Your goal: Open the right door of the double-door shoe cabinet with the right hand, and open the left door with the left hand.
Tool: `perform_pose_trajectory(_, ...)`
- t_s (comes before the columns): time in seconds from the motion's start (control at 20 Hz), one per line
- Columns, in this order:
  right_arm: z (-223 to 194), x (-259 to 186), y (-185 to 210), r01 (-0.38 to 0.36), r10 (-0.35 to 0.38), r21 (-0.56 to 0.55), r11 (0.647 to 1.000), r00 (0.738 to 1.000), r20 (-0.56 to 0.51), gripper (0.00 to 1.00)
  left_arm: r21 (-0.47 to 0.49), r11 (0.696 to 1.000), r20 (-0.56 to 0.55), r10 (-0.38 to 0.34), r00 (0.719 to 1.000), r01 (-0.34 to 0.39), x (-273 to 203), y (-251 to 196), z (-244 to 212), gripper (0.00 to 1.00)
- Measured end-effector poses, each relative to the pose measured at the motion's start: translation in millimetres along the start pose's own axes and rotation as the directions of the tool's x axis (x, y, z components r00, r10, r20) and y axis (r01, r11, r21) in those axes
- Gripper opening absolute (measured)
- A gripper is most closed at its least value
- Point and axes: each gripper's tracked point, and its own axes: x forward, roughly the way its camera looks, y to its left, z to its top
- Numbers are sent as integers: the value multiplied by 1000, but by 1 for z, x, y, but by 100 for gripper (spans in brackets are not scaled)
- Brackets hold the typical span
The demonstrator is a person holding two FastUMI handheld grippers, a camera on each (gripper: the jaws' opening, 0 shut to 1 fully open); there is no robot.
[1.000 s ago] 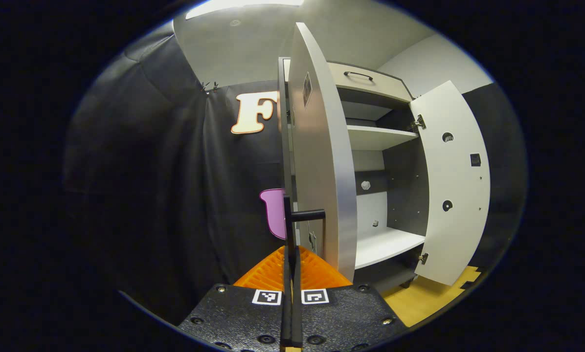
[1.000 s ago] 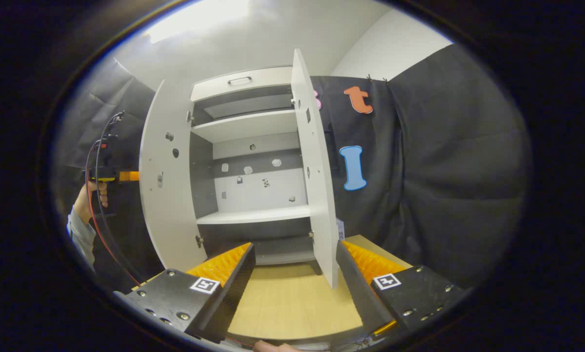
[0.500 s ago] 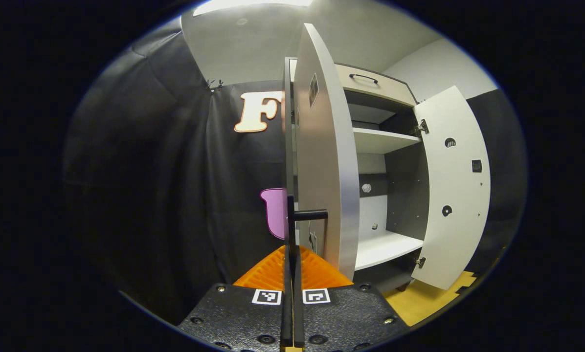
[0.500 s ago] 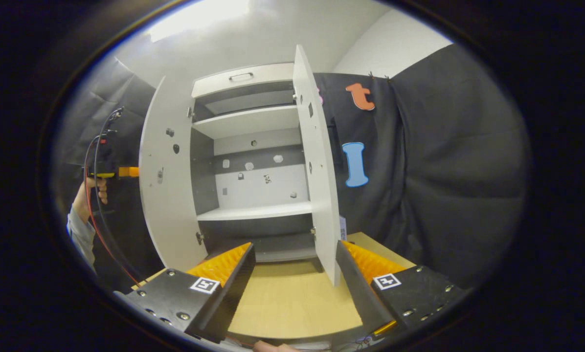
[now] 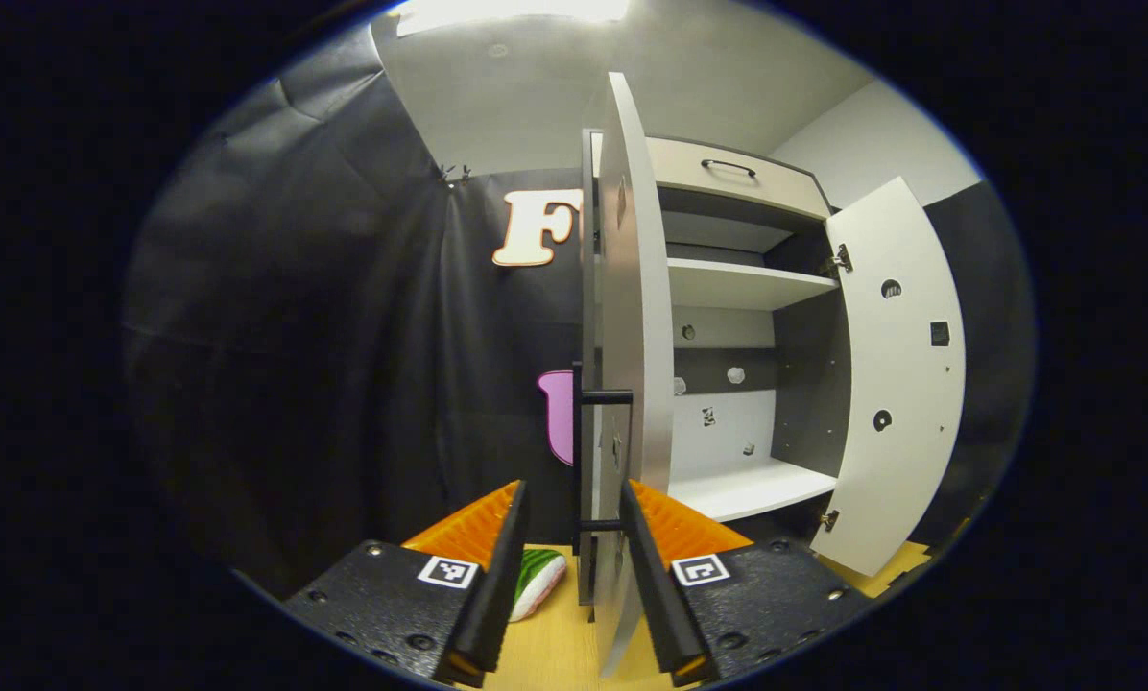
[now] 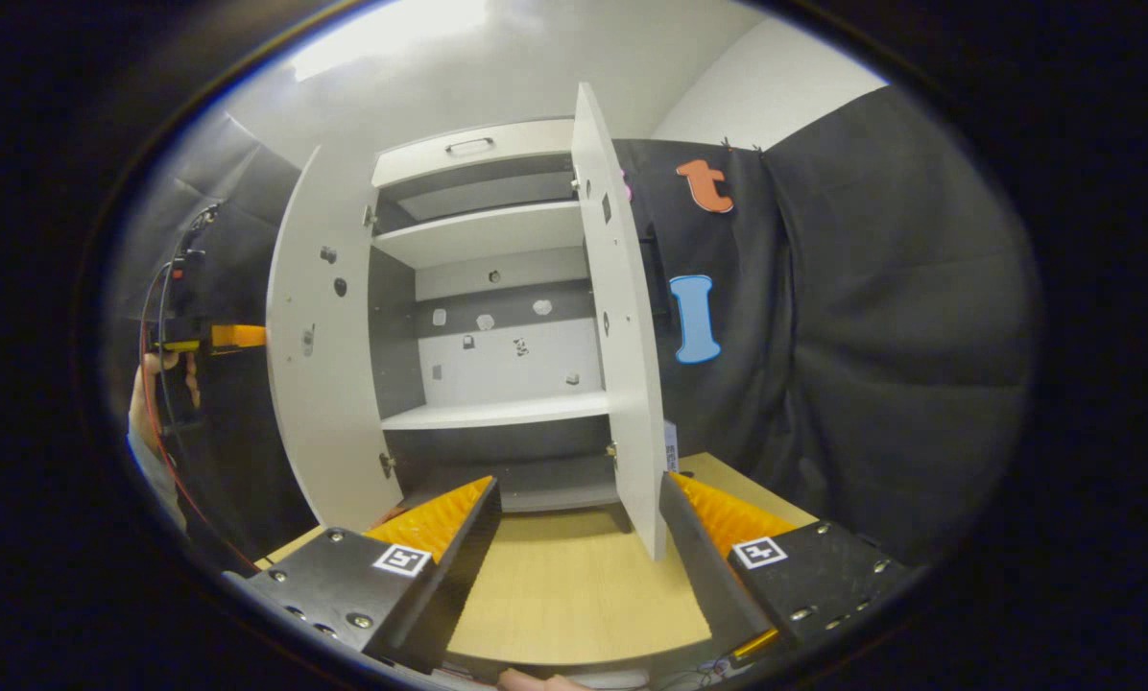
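— Both doors wide open, then? Starting from the left.

— Seems so. Left claw (image 5: 572, 499): spread apart, gripping nothing, straddling the black handle (image 5: 579, 451) of the left door (image 5: 632, 307) with a gap on each side. Lined up that way, presumably, because that handle is the part to pull. Door turned edge-on, well clear of the shelves (image 5: 747, 283). Farther right, right door (image 5: 896, 384) swung out on its hinges.

— And from the right claw's side?

— At far left a hand (image 6: 142, 384) holding the left claw by the outer face of the left door. Then the bare cabinet (image 6: 497, 413), then the right door, edge-on. Right claw (image 6: 579, 489): fingers well apart, nothing between them but floor (image 6: 574, 585), hanging back from the door's lower corner. No grip needed there, by my reckoning, with that door at full swing.

— Anything hard to read?

— Plenty. Cannot tell whether either finger grazes the handle. Something green and white (image 5: 538, 581) on the floor, half hidden behind the left finger; no saying what. Outer faces of both doors turned away, right handle with them. Small marks on the back panel too tiny to identify.
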Motion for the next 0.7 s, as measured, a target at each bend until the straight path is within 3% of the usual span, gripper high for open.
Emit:
perform_pose_trajectory(0.1, 0, 1, 1, 1, -1, -3, 1000, 1000, -3, 93, 4, 999, 55, 41, 998, -42, -14, 5, 12, 80)
perform_pose_trajectory(0.15, 0, 1, 2, 0, 0, -5, 1000, 1000, -3, 93, 5, 998, 64, 56, 996, -56, -22, 5, 14, 79)
perform_pose_trajectory(0.35, 4, 1, 3, -4, 4, -5, 1000, 1000, 6, 94, -12, 997, 53, 78, 996, -78, -52, -3, 14, 97)
perform_pose_trajectory(0.55, 6, 2, 4, -8, 8, -4, 1000, 1000, 9, 93, 41, 992, 27, 115, 993, -116, -76, -15, 5, 96)
perform_pose_trajectory(0.7, 10, 1, 3, -11, 11, -4, 1000, 1000, 16, 93, 40, 997, 27, 71, 997, -72, -87, -36, 3, 96)
